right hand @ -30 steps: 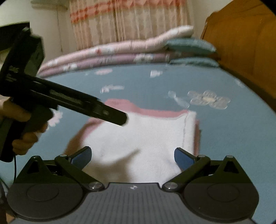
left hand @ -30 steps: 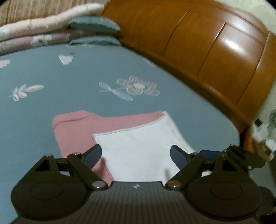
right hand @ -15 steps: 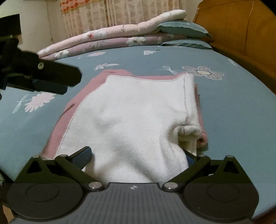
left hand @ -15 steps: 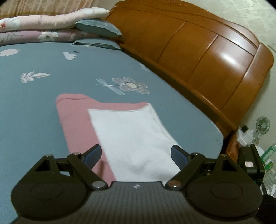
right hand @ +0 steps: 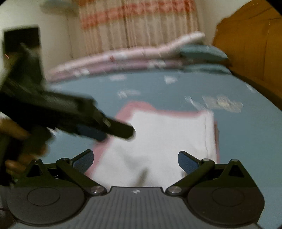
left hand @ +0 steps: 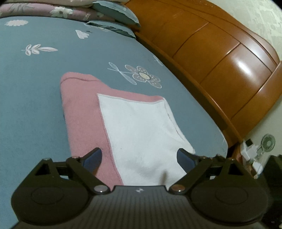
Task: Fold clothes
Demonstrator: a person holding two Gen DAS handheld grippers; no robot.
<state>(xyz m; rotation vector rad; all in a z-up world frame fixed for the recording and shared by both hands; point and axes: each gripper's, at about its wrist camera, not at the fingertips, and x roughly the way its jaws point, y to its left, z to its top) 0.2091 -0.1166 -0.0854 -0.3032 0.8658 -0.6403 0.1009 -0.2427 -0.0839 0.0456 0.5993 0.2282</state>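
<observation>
A folded garment, pink underneath with a white layer on top [left hand: 137, 126], lies flat on the blue-grey bed sheet [left hand: 31, 109]. My left gripper [left hand: 139, 155] hovers over its near edge. Its jaws are opening wide, with the cloth lying below the gap and neither pad pressing on it. In the blurred right wrist view the same garment [right hand: 167, 133] lies ahead. My right gripper [right hand: 135, 155] stands open above its near edge and holds nothing. There the left gripper [right hand: 105, 130] reaches in from the left over the garment's pink side, held by a hand [right hand: 15, 130].
A wooden headboard [left hand: 220, 58] runs along the bed's right side. Pillows [left hand: 114, 12] and folded quilts [right hand: 123, 59] are stacked at the far end, before a striped curtain [right hand: 137, 22]. A small fan [left hand: 267, 142] stands beyond the bed's near right corner.
The bunched cloth at my right gripper's right finger half a second ago now lies flat, and that gripper has drawn back. My left gripper rolled, sank toward the garment and reaches further over it.
</observation>
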